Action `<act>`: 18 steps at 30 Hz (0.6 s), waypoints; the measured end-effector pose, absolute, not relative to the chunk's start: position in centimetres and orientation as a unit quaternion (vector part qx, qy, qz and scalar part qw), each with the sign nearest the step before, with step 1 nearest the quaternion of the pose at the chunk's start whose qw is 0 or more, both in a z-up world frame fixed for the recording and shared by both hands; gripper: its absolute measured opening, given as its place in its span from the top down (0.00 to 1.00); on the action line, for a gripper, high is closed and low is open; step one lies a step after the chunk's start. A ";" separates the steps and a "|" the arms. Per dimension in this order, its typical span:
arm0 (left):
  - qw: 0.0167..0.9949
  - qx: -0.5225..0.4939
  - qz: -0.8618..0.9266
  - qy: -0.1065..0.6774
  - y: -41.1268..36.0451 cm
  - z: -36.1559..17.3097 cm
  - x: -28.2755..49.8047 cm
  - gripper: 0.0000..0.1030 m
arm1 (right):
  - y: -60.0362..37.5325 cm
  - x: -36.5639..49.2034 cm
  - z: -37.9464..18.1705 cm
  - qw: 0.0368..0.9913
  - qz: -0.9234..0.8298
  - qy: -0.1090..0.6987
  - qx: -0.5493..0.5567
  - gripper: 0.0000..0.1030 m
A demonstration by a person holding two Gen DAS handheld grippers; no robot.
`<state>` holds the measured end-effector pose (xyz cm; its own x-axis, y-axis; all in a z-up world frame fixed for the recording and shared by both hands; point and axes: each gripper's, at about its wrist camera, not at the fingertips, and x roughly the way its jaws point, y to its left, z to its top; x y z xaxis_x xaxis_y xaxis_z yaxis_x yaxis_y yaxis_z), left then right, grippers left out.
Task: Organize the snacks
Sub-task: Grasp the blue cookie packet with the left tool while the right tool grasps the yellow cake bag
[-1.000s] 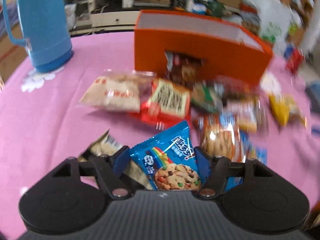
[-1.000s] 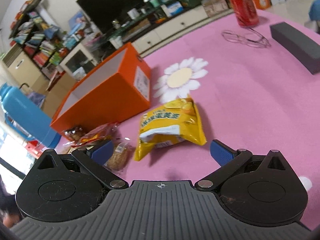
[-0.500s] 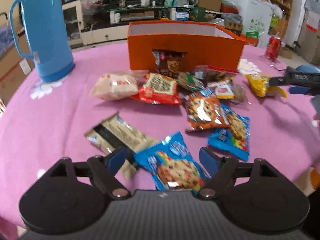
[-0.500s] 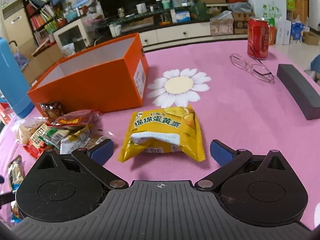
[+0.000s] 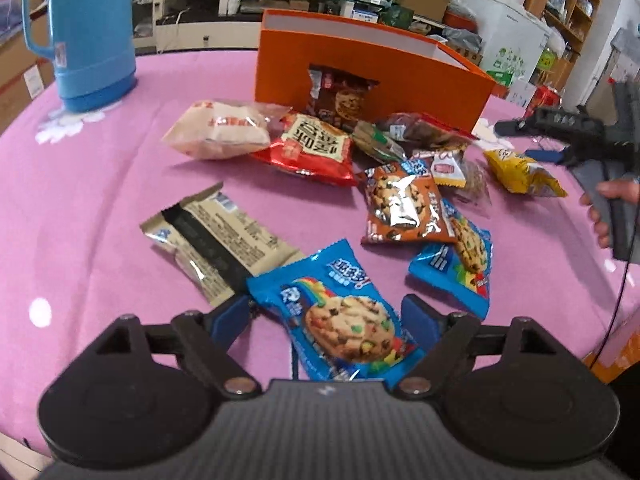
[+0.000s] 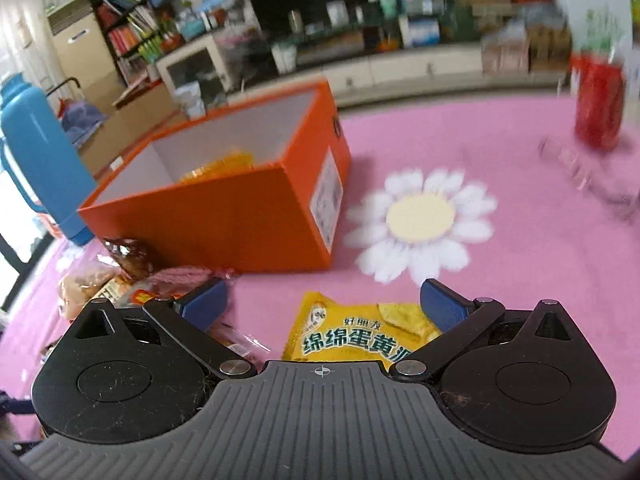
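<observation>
Several snack packets lie on the pink tablecloth before an orange box (image 5: 372, 68). My left gripper (image 5: 326, 318) is open, its blue fingers on either side of a blue cookie packet (image 5: 340, 316) lying on the cloth. My right gripper (image 6: 322, 300) is open and sits over a yellow egg-yolk snack bag (image 6: 360, 336), which lies between its fingers; it also shows in the left wrist view (image 5: 520, 172). The orange box (image 6: 240, 196) stands just beyond, open, with a yellow packet (image 6: 220, 164) inside.
A blue thermos (image 5: 84, 28) stands at the table's far left. A beige wafer packet (image 5: 216, 236), a red packet (image 5: 312, 148) and brown and blue cookie packets (image 5: 404, 204) lie between. A red can (image 6: 598, 104) and glasses (image 6: 588, 168) are at the right.
My right gripper has moved forward over the yellow bag, closer to the orange box. My left gripper has settled around the blue cookie packet, which now lies on the cloth.
</observation>
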<state>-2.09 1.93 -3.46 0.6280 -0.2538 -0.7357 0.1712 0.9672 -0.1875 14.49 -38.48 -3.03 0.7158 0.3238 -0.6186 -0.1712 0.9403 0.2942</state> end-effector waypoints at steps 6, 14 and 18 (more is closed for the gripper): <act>0.902 -0.045 -0.113 0.414 1.8 -3.6 -2.0 0.15 | -38.3 13.3 -3.5 0.906 0.152 0.376 0.120 0.09; 0.906 -0.050 -0.109 0.406 2.5 -3.3 -2.3 0.13 | -35.7 4.1 -3.2 0.906 0.113 0.402 0.063 0.09; 0.906 -0.057 -0.105 0.406 2.9 -3.3 -2.3 0.13 | -35.4 0.4 -2.7 0.910 0.133 0.387 0.069 0.09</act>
<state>-2.33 2.87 -3.31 0.6487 -0.2369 -0.7232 0.1443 0.9714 -0.1887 0.41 -35.44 -2.70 0.6661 0.2947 -0.6852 -0.1877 0.9553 0.2284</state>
